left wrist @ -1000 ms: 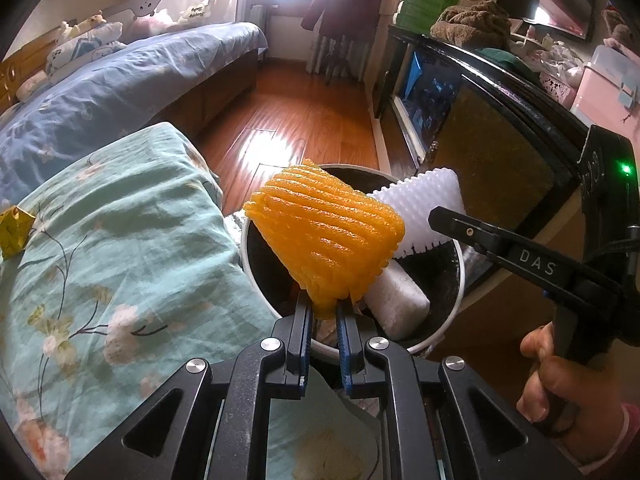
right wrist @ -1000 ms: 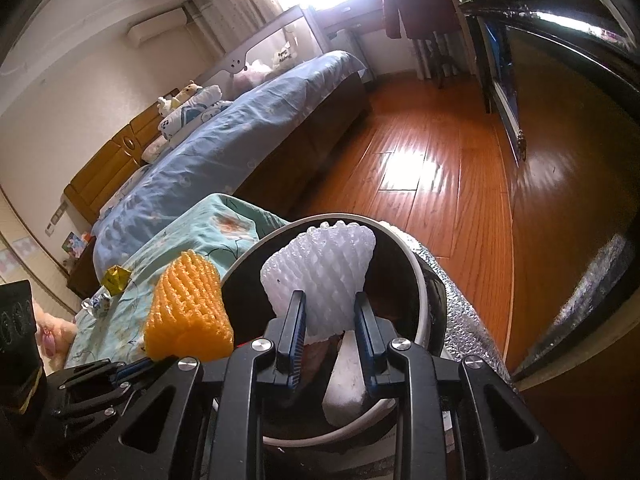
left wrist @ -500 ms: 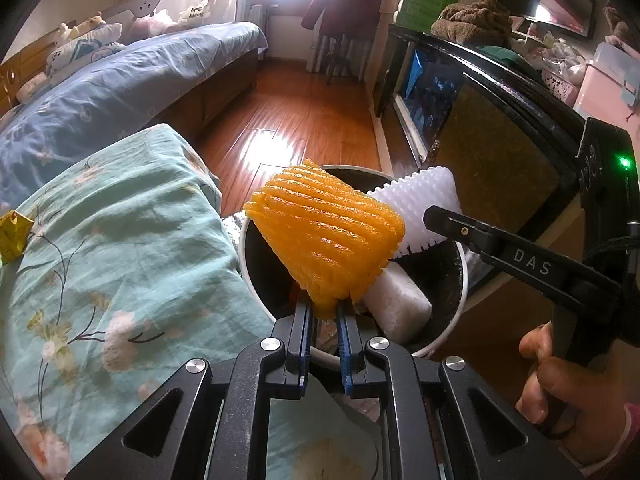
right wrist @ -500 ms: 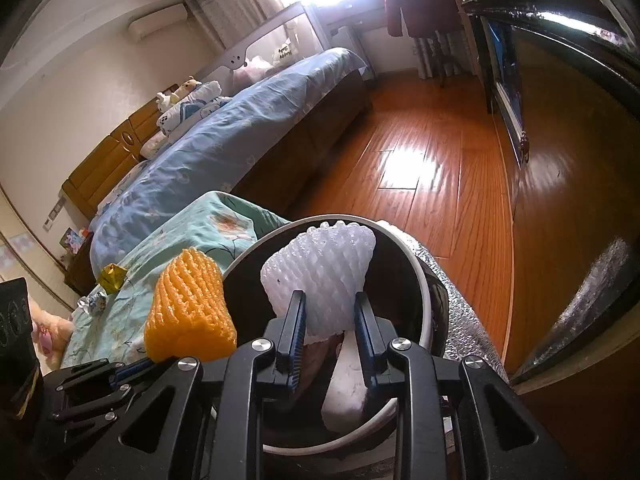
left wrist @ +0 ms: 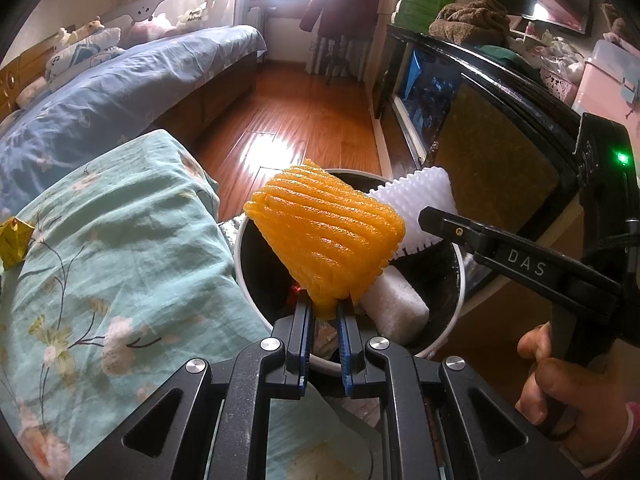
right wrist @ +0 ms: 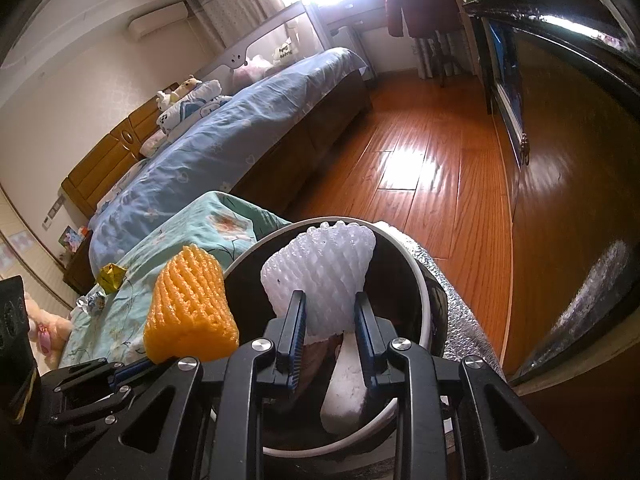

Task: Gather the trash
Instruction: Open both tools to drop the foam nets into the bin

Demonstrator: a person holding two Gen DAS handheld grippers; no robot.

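Note:
My left gripper (left wrist: 324, 314) is shut on the lower tip of an orange foam fruit net (left wrist: 326, 236), held above the round trash bin (left wrist: 460, 300) with a white rim and dark inside. In the right wrist view my right gripper (right wrist: 330, 314) is shut on a white foam fruit net (right wrist: 320, 276) over the same bin (right wrist: 426, 308). The orange net (right wrist: 190, 308) hangs at the left there, and the white net (left wrist: 420, 204) shows behind the orange one in the left view. A white foam block (left wrist: 394, 306) lies inside the bin.
A teal flowered quilt (left wrist: 100, 260) lies left of the bin, with a yellow wrapper (left wrist: 12, 238) on it. A bed with blue bedding (right wrist: 240, 128) stands beyond. Wooden floor (right wrist: 420, 184) runs ahead, a dark cabinet (left wrist: 500, 152) on the right. A hand (left wrist: 572, 400) holds the right gripper.

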